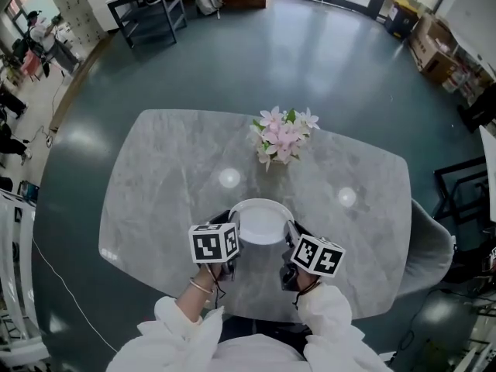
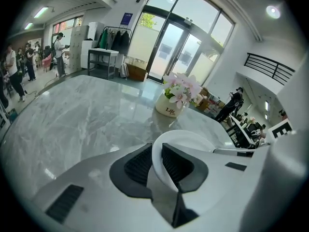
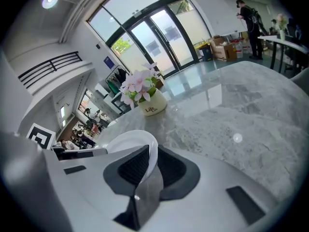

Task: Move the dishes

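A single white plate (image 1: 262,222), round, shallow and plain, with a smooth glossy face and a thin raised rim. It sits roughly level over the grey marble table (image 1: 170,177), at the 6 o'clock side of the tabletop close to the near edge. Whether it rests on the stone or is lifted just clear cannot be told. Its rim is pinched at two opposite spots: at 9 o'clock between the jaws of the left gripper (image 1: 232,228), and at about 4 o'clock between the jaws of the right gripper (image 1: 289,235).
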`<state>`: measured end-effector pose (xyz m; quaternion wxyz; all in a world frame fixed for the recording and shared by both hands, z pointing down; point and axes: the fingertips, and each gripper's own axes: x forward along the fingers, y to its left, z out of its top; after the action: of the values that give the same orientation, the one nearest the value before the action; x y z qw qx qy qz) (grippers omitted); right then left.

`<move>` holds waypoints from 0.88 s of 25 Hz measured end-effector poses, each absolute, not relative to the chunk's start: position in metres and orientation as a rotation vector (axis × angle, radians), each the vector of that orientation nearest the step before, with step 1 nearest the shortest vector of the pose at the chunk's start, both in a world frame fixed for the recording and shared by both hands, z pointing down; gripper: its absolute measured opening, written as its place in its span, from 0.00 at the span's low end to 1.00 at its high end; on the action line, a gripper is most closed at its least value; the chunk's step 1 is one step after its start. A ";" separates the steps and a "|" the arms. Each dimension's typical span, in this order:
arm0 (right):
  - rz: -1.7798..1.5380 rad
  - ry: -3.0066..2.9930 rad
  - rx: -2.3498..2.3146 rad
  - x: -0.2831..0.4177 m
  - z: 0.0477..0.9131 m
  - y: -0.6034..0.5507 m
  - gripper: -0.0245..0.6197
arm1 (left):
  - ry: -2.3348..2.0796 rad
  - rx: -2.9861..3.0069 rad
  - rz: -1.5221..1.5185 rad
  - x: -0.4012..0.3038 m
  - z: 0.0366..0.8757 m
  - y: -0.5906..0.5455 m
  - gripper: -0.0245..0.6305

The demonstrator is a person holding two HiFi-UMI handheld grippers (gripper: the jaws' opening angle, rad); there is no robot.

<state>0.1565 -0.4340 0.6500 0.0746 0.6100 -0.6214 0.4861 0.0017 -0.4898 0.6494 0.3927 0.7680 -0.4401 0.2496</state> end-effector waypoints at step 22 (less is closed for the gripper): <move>1.531 -1.761 1.854 0.180 0.721 -0.488 0.20 | -1.054 1.914 0.673 0.031 0.717 -0.560 0.14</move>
<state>0.1798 -0.4885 0.7215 0.0805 0.6199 -0.5891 0.5120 0.0305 -0.5595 0.7171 0.4145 0.7618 -0.4196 0.2679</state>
